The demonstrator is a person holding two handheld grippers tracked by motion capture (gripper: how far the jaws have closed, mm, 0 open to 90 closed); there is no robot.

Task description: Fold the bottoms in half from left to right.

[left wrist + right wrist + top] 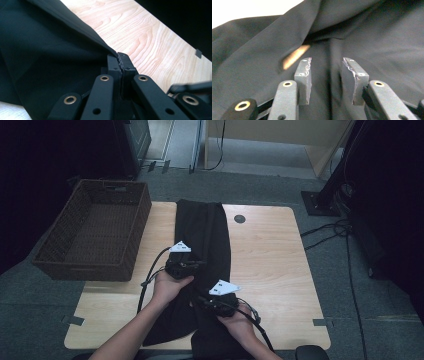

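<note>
The black trousers (204, 240) lie lengthwise on the table (270, 255), running away from the person. The left gripper (120, 65) is clamped on 1 edge fold. The right gripper (325, 75), jaws partly apart and empty, has cloth just ahead and is nearer the close end. Counted: 1 trousers, 1 basket (95, 232), 2 grippers.

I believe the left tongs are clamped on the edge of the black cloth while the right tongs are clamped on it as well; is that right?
Not quite: the left tongs do pinch the black cloth, but the right tongs stand open over it, with a clear gap between the pads, as the right gripper view shows.
</note>
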